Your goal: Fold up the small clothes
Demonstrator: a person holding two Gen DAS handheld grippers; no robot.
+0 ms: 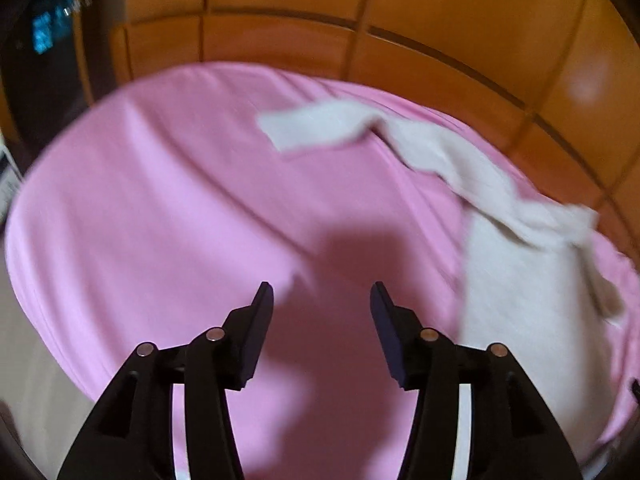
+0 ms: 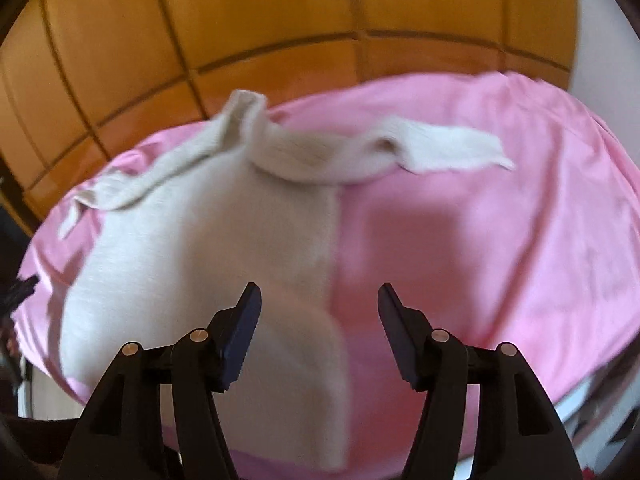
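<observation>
While both tilt downward, left claw (image 1: pixel 322 294) released over pink sheet (image 1: pixel 160 200), right claw (image 2: pixel 320 294) released above cream sweater (image 2: pixel 200 248)

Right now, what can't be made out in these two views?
- Sweater: its hem runs behind the right gripper and off the bottom edge, right wrist view; motion blur hides the knit.
- Sweater's right side, left wrist view: cut off by the lens rim.
- Dark device with blue lights, left wrist view: too blurred to identify.
</observation>
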